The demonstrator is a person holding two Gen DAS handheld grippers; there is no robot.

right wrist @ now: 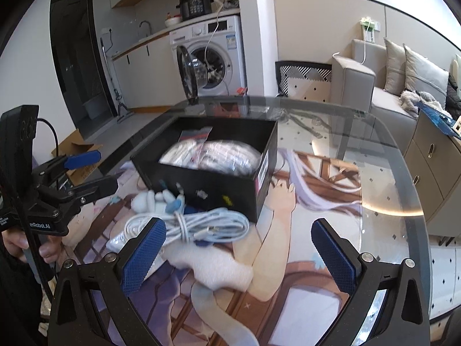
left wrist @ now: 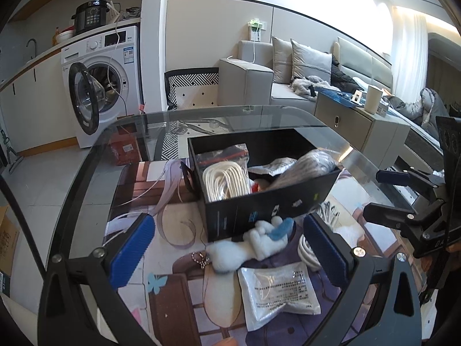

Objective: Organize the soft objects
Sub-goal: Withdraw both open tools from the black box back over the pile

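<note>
Both claws gape wide, left claw [left wrist: 227, 252] and right claw [right wrist: 240, 255], holding nothing.

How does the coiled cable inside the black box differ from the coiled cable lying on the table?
The cream cable is sealed in a clear bag, standing in the black box; the white cable lies bare and loosely bundled on the table outside it. Both are coiled, and neither is gripped.

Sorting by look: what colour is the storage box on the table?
Black box, with small printed marks; clearest in the left wrist view.
</note>
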